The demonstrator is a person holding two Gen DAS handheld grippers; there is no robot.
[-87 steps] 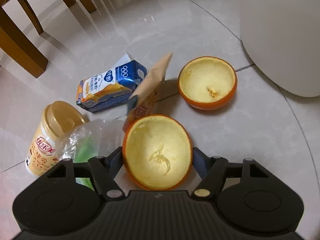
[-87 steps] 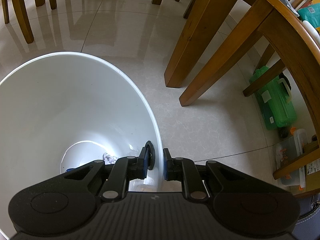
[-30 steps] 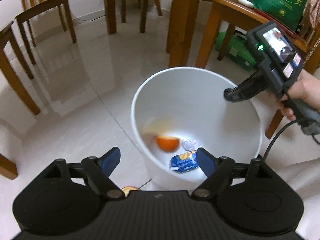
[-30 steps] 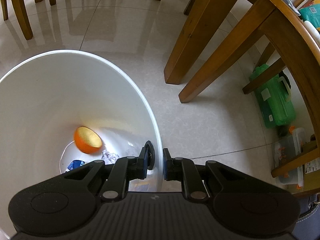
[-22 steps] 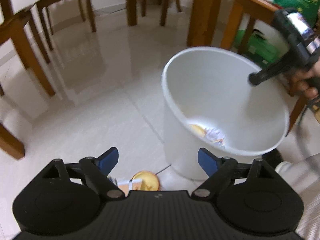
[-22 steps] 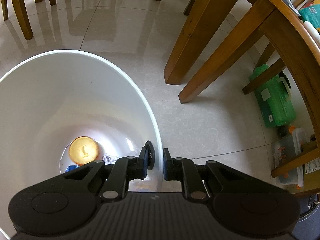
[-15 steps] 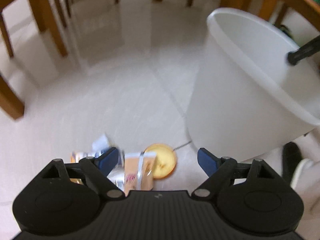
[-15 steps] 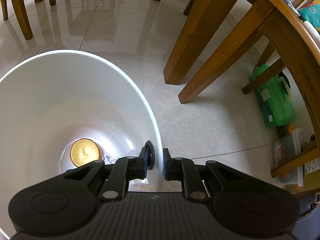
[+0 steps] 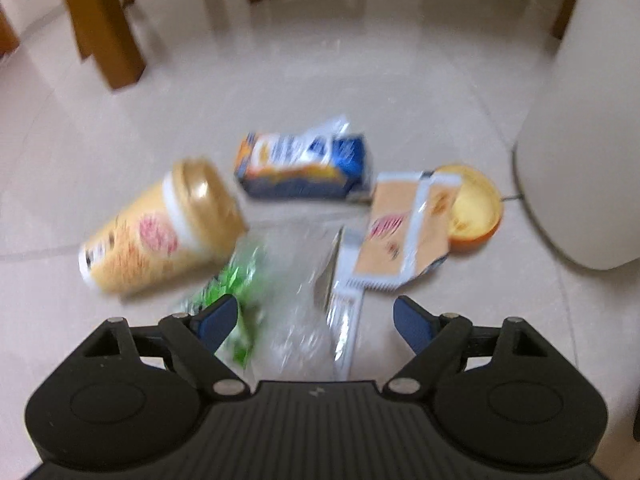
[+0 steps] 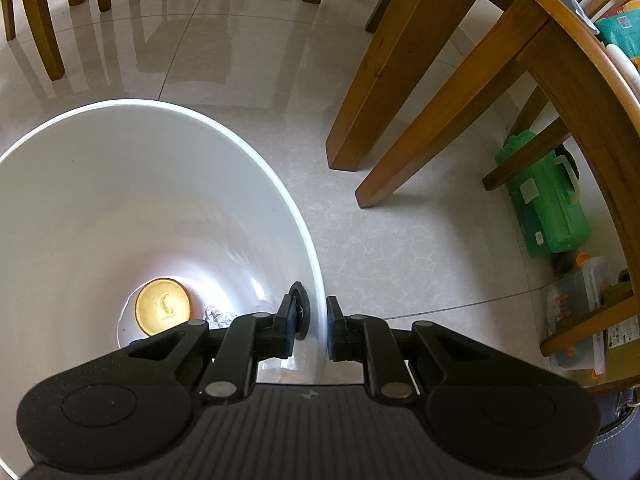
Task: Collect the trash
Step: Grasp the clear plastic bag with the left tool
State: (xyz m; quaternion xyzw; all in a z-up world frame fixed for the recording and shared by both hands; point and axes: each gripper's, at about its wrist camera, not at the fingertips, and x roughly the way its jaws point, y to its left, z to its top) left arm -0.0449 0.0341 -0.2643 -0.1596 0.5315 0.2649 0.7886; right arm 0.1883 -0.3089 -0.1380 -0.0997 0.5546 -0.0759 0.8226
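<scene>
- The white bin (image 10: pixel 168 184), a smooth plastic tub with a thin rounded rim, stands on glossy pale floor tiles (image 9: pixel 320 80); the right gripper (image 10: pixel 311 326) has its fingers pinched narrow on that rim, one inside and one outside, steadying it.
- The left gripper (image 9: pixel 316 322) hangs low over the litter with fingers spread wide and nothing between them; I judge the step to be reaching for the next piece.
- The lidded paper cup (image 9: pixel 160 232), a tapered cylinder, lies on its side to the left.
- The blue milk carton (image 9: pixel 304 168), a crushed box, lies farther off.
- The clear plastic bag (image 9: pixel 288 292), crinkled with green print, lies nearest the fingers beside a flat foil sachet (image 9: pixel 404 232); taking the bag likely calls for closing on a bunched fold, not a slack sheet.
- One hollow orange peel half (image 9: pixel 476 216) sits by the bin's wall; another orange peel half (image 10: pixel 162 306) already lies in the bin.
</scene>
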